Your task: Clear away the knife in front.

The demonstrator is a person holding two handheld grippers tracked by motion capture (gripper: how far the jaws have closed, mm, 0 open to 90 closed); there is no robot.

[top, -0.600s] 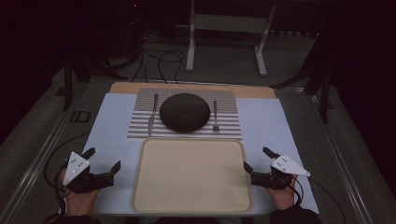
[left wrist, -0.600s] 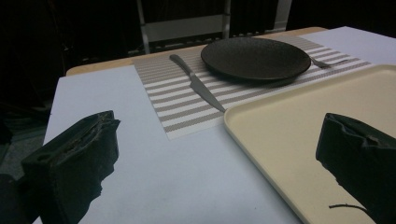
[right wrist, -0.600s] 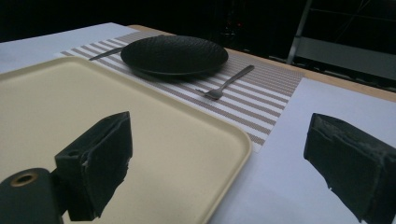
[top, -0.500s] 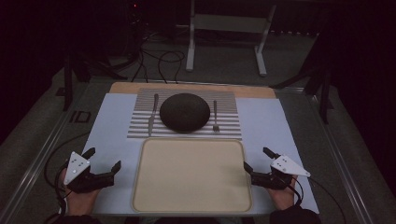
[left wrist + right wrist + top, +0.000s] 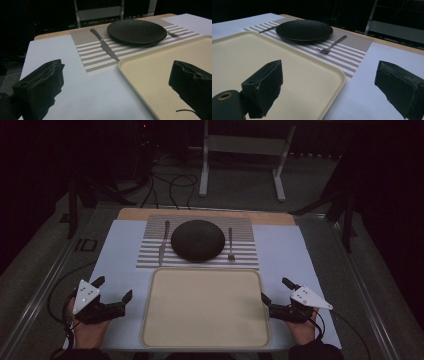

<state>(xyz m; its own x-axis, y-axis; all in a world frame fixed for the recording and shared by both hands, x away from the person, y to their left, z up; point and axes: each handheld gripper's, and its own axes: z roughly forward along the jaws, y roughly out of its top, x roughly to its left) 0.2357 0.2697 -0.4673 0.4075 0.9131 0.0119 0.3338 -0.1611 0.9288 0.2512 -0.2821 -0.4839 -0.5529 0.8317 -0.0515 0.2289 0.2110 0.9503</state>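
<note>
A dark round plate (image 5: 197,240) sits on a striped placemat (image 5: 245,260), with a knife (image 5: 163,242) to its left and a fork (image 5: 230,245) to its right. A bare cream tray (image 5: 205,307) lies in front of them. My left gripper (image 5: 114,287) rests open just left of the tray, and my right gripper (image 5: 275,289) rests open at the tray's right edge. Nothing is between either pair of jaws. In the left gripper view, the knife (image 5: 105,46), plate (image 5: 137,31) and tray (image 5: 175,65) lie ahead of the left gripper (image 5: 115,85). In the right gripper view, the fork (image 5: 332,45) and plate (image 5: 304,30) lie ahead of the right gripper (image 5: 329,82).
A pale blue sheet (image 5: 122,250) covers the table under the placemat and tray. A strip of wooden tabletop (image 5: 200,213) shows at the far edge. Beyond it stand a metal frame (image 5: 240,150) and loose cables (image 5: 170,182) on the dark floor.
</note>
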